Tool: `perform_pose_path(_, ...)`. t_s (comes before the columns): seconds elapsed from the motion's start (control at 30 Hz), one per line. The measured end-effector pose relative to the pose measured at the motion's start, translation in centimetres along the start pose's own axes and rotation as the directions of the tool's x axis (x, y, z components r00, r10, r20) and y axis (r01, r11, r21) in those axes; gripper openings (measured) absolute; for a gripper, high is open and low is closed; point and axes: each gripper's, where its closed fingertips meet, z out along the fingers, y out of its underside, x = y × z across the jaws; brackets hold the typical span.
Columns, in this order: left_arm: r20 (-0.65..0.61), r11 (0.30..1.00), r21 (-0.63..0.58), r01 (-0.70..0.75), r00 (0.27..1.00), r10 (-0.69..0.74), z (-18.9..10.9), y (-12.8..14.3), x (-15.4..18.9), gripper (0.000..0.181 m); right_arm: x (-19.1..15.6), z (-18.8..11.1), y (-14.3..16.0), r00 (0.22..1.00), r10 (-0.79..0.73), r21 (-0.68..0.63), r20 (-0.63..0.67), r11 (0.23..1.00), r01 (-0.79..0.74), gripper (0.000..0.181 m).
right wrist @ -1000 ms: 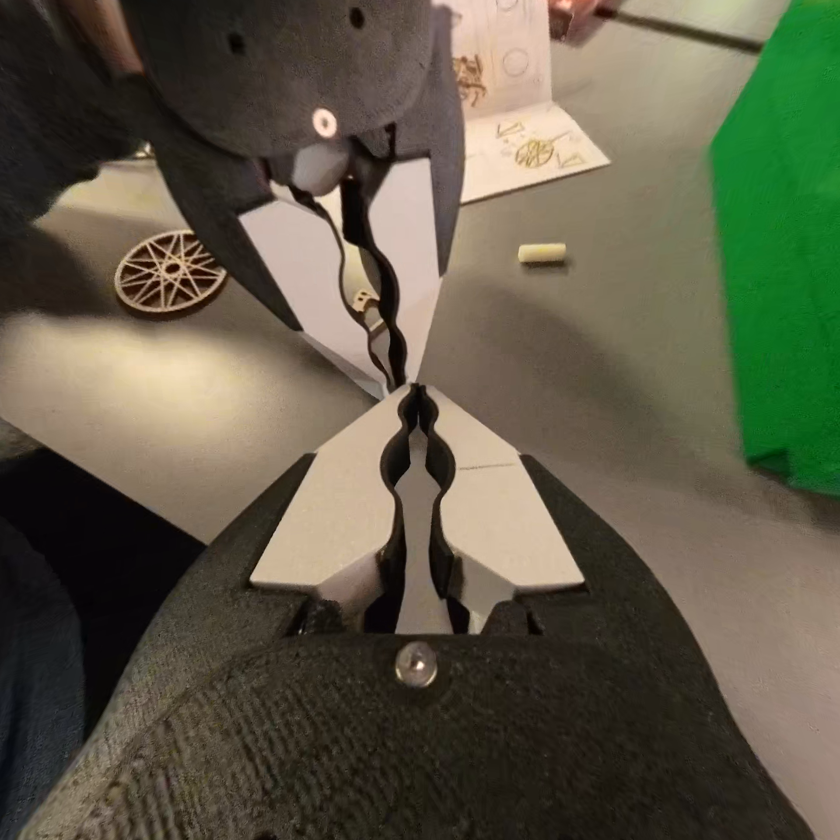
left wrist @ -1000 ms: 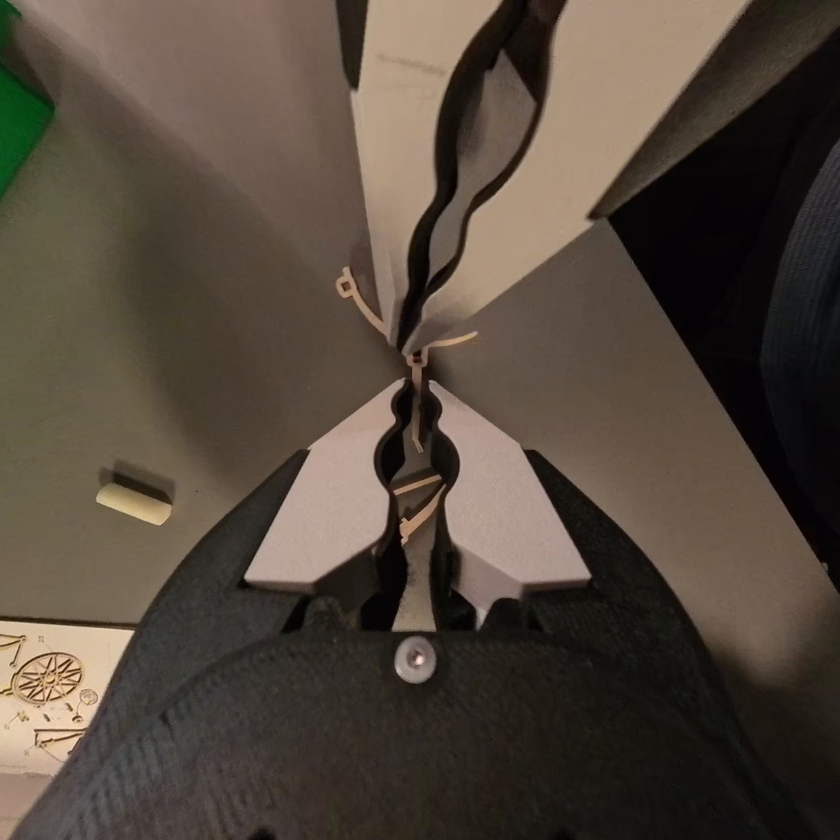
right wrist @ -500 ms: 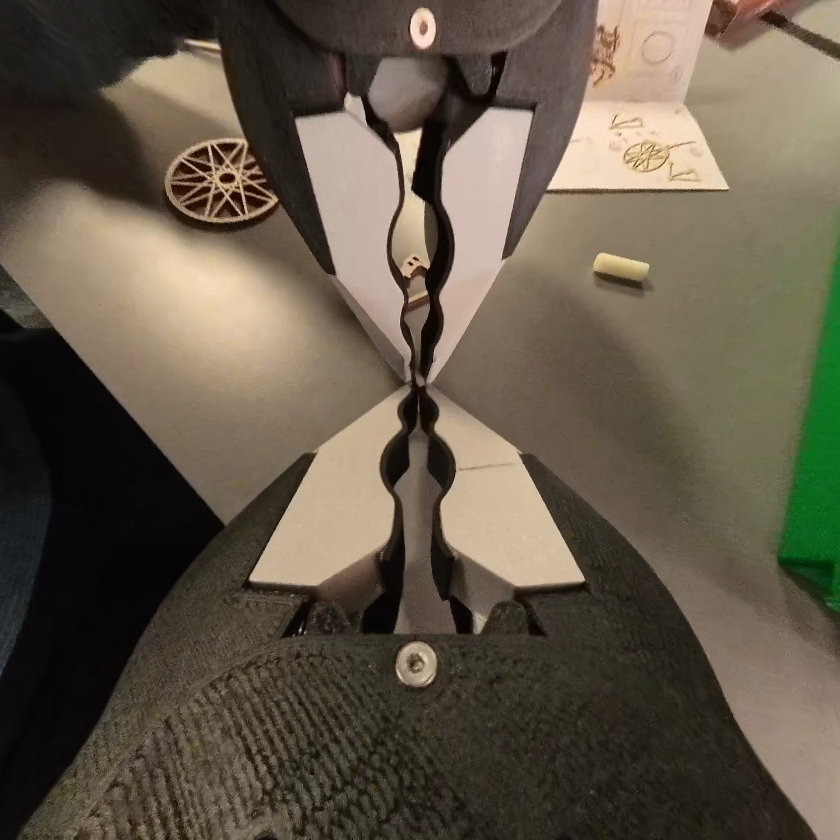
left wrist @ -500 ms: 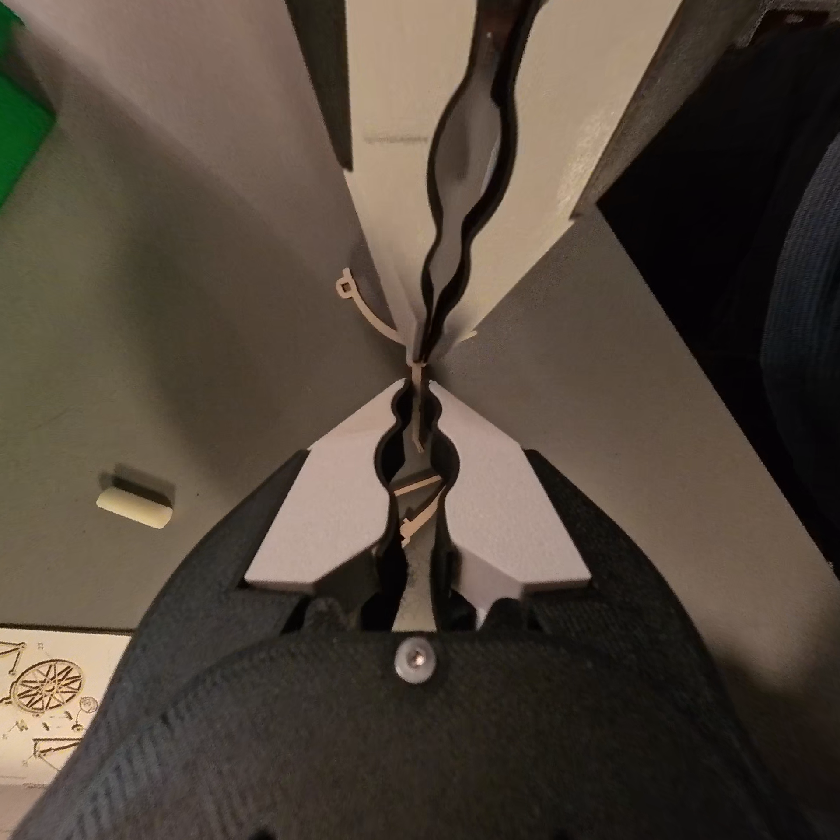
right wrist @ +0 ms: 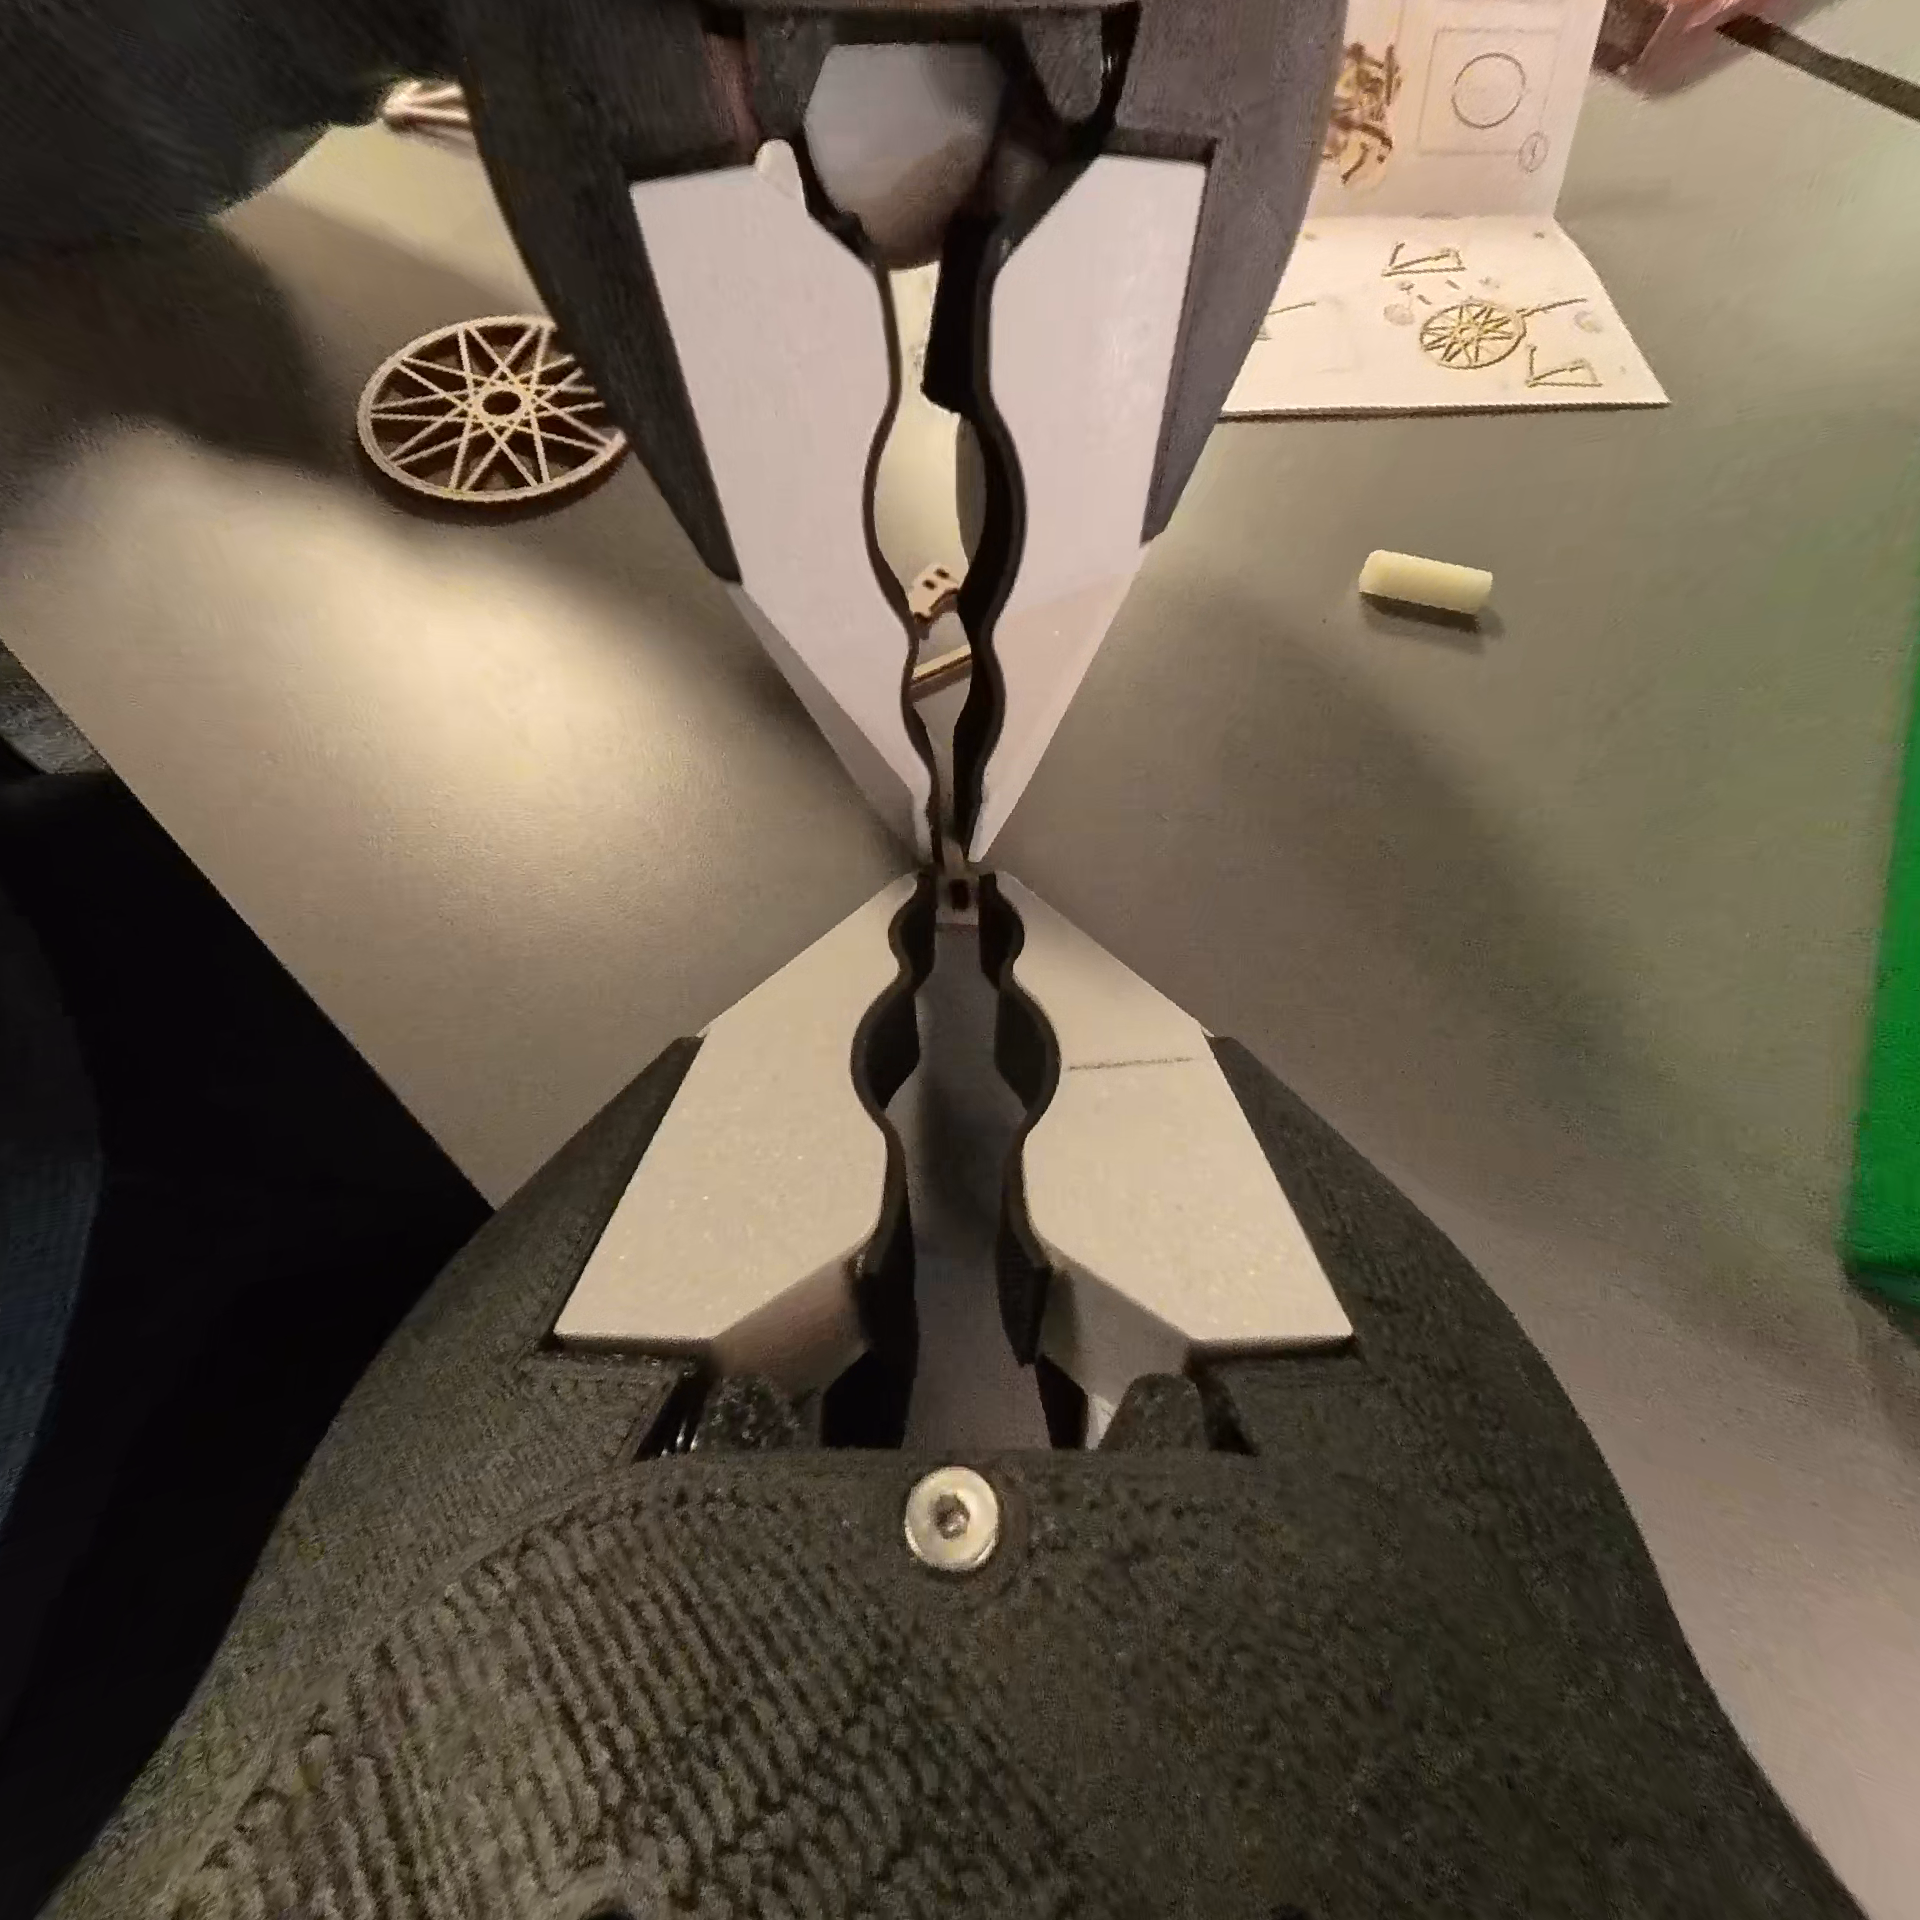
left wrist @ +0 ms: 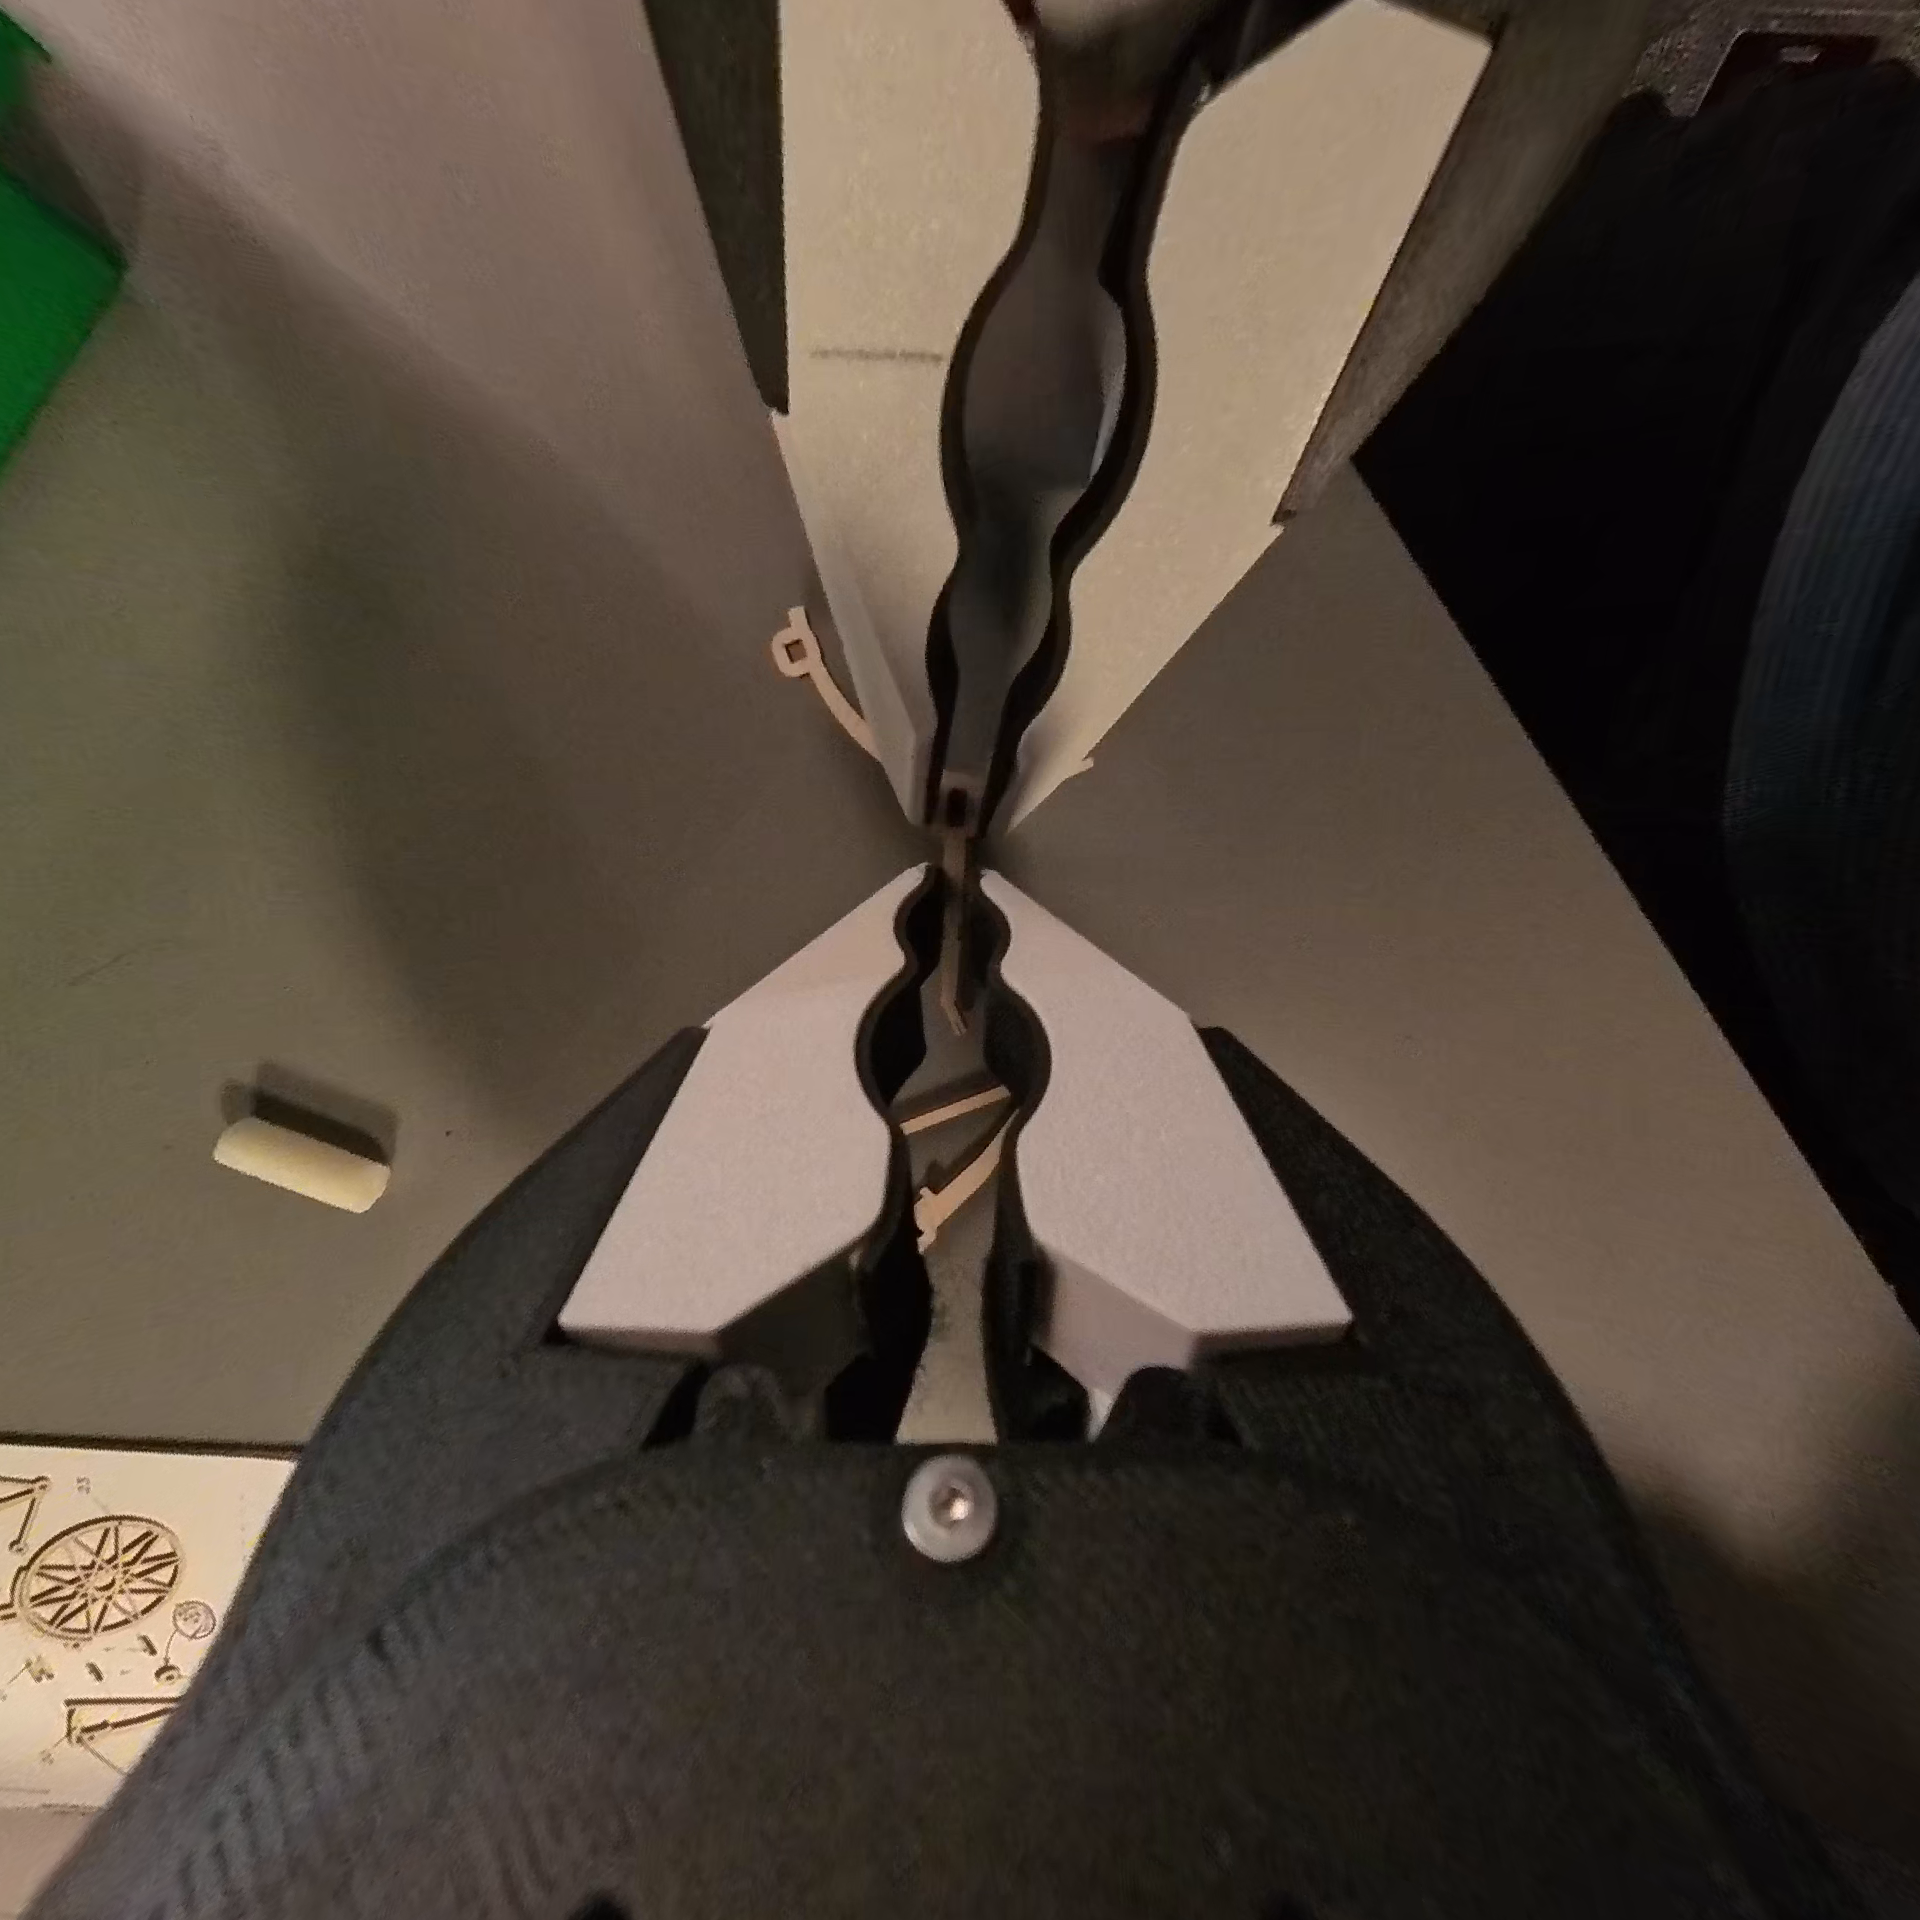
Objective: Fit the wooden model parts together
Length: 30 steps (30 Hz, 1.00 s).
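In the left wrist view my left gripper (left wrist: 956,878) is shut on a thin wooden frame part (left wrist: 952,935). More of the part's strips show between the fingers, and its tip pokes out toward the right gripper. My right gripper (left wrist: 961,821) faces it tip to tip, shut on a small wooden part with a square hole (left wrist: 956,802). A curved wooden strip (left wrist: 821,681) sticks out left from behind it. In the right wrist view the right gripper (right wrist: 956,883) holds the holed part (right wrist: 958,894) against the left gripper's tips (right wrist: 951,831). Whether the parts are joined is hidden.
A wooden spoked wheel (right wrist: 494,416) lies on the grey table (right wrist: 1455,935), with an instruction sheet (right wrist: 1455,332), a small cream cylinder (right wrist: 1425,587) and a green box (right wrist: 1891,1039). The table edge (right wrist: 312,987) runs close by, with a person's dark clothing beyond. Only a small space, under 4 cm, lies between the two pairs of fingers. My left tips are roughly 12 centimetres from the small cream cylinder (right wrist: 1425,587).
The right gripper has swung round to face the left gripper head-on, and the tips have closed together. The curved strip's right end is now hidden. The left gripper has barely moved.
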Motion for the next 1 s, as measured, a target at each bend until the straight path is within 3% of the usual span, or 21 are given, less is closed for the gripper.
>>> perform_pose_path(1.0,-0.013,0.993,-0.111,0.041,0.999,-0.043,0.08,-0.01,-0.07,0.002,0.03,0.28,0.45,0.994,0.109,-0.074,0.002,0.991,-0.108,0.007)
